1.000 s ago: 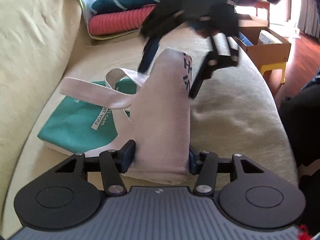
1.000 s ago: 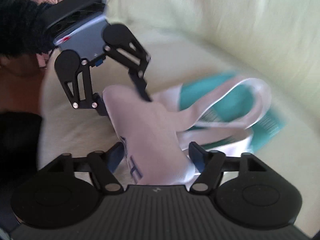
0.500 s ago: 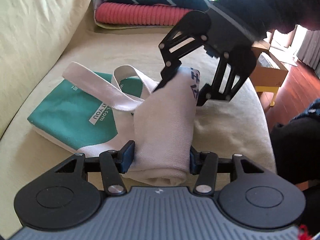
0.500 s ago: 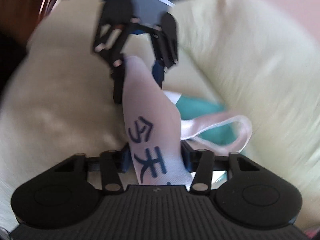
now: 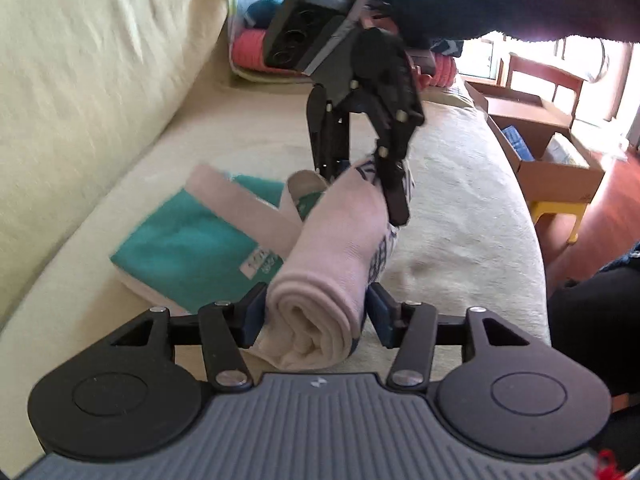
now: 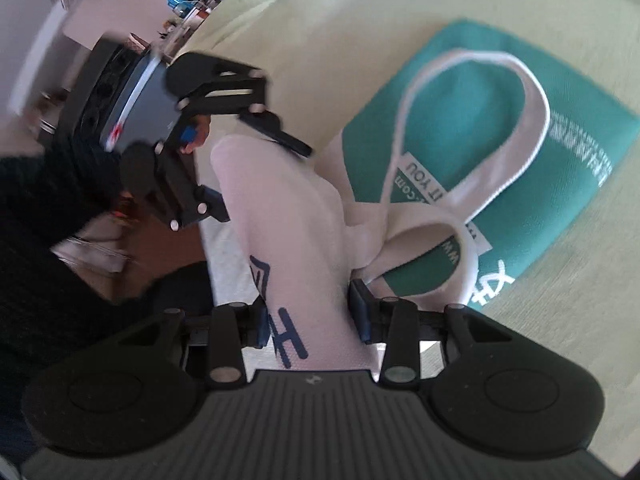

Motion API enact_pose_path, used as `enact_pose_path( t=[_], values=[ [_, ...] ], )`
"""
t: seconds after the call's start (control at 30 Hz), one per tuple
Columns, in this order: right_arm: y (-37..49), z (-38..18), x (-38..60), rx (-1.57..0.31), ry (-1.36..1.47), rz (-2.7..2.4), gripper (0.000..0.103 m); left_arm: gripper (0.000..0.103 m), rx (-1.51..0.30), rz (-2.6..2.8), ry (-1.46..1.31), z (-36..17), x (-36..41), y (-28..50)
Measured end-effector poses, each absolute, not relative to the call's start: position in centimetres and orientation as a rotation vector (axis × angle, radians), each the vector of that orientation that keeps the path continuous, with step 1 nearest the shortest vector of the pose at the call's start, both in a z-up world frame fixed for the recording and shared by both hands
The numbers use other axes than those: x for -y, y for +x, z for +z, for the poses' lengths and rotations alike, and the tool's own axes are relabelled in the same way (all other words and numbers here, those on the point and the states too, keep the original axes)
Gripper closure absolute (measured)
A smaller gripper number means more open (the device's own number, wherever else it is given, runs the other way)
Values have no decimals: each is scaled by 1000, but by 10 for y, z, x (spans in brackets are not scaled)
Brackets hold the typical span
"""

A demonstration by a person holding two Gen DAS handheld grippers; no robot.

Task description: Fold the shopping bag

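A white and teal shopping bag (image 5: pixel 328 264) lies partly rolled on a cream sofa (image 5: pixel 460 216). The left tool (image 5: pixel 316 314) is clamped on the near end of the roll; the right tool (image 6: pixel 308 316) is clamped on the far end, directly ahead of the left. The unrolled teal panel and handle loops (image 6: pixel 472 136) trail beside both tools. To roll well, both ends should probably turn together, evenly, with the handles tucked inside.

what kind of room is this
Probably a home living room: the bag lies on a cream sofa, folded blankets are stacked at its far end, and a cardboard box sits on a wood floor.
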State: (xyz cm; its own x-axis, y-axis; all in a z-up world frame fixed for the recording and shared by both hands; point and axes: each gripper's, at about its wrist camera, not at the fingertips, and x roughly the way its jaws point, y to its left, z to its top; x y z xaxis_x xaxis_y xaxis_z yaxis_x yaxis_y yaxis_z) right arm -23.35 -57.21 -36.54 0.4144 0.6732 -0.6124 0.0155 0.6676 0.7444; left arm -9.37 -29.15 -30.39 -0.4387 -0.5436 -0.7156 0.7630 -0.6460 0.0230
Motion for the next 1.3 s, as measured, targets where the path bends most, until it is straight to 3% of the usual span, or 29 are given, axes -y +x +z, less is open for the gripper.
enact_pose_path(
  t=[0.13, 0.23, 0.3, 0.33, 0.4, 0.63, 0.8, 0.93, 1.03, 1.07, 1.2, 1.3],
  values=[
    [-236, -369, 580, -1049, 778, 452, 60, 52, -594, -2105, 843, -306, 304, -79],
    [-275, -354, 548, -927, 612, 278, 44, 53, -722, -2080, 864, -315, 313, -78],
    [-291, -347, 515, -848, 457, 173, 33, 53, -735, -2075, 895, -318, 313, -82],
    [-305, -339, 492, -785, 342, 101, 21, 53, -735, -2075, 904, -319, 314, -84],
    [-324, -333, 461, -700, 150, 24, 12, 52, -747, -2077, 908, -319, 316, -83],
    [-350, -339, 413, -577, -343, -110, 15, 52, -761, -2066, 953, -315, 321, -87],
    [-332, -359, 374, -623, -673, -1, 46, 51, -759, -2071, 976, -318, 326, -92],
    [-325, -359, 390, -683, -561, 69, 48, 51, -773, -2068, 956, -319, 327, -91],
    [-310, -326, 432, -748, -128, 133, 69, 52, -786, -2083, 970, -311, 323, -91],
    [-310, -320, 445, -764, -11, 163, 71, 52, -796, -2109, 983, -308, 321, -93],
    [-312, -322, 485, -814, 310, 257, 72, 51, -902, -2105, 945, -319, 328, -85],
    [-307, -320, 485, -821, 256, 274, 65, 51, -972, -2105, 883, -325, 332, -75]
  ],
)
